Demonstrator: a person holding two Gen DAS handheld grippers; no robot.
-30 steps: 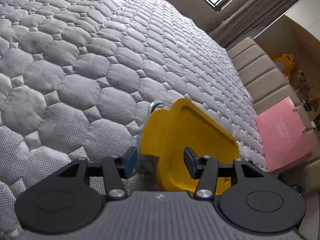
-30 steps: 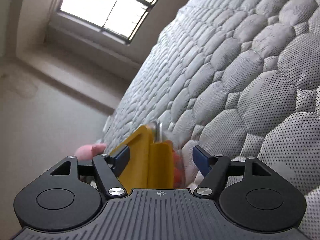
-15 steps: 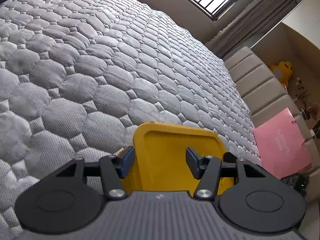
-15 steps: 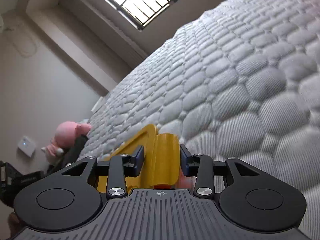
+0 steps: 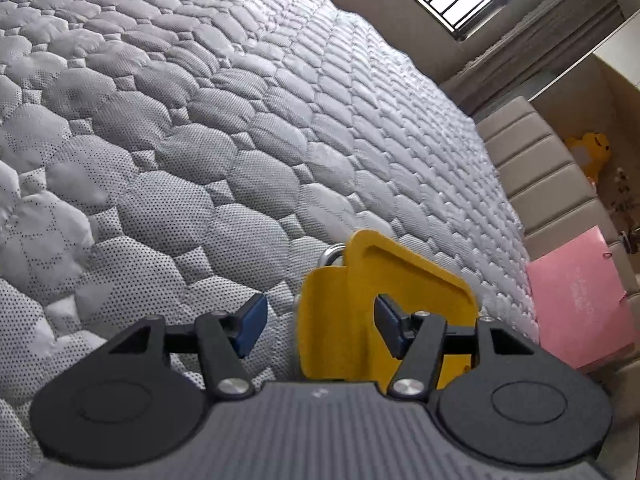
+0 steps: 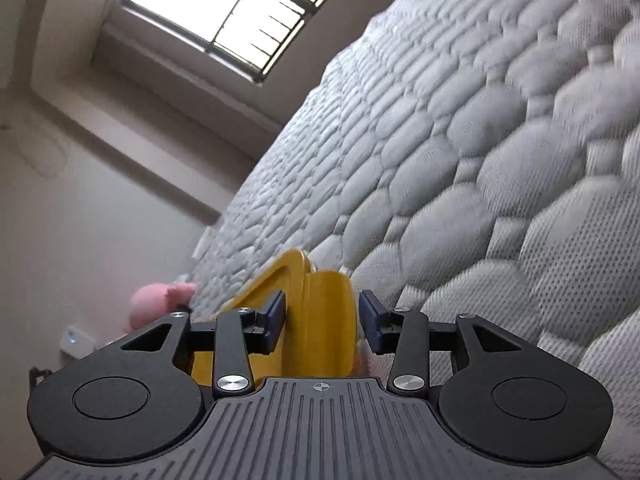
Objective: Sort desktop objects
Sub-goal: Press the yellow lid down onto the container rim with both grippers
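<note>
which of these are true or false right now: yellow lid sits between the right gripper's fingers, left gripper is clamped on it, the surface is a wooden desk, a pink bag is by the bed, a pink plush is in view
1. The yellow lid sits between the fingers of the right gripper: true.
2. The left gripper is clamped on it: false, its jaws are wide apart.
3. The surface is a wooden desk: false, it is a grey quilted mattress.
4. A pink bag is beside the bed: true.
5. A pink plush is in view: true.
</note>
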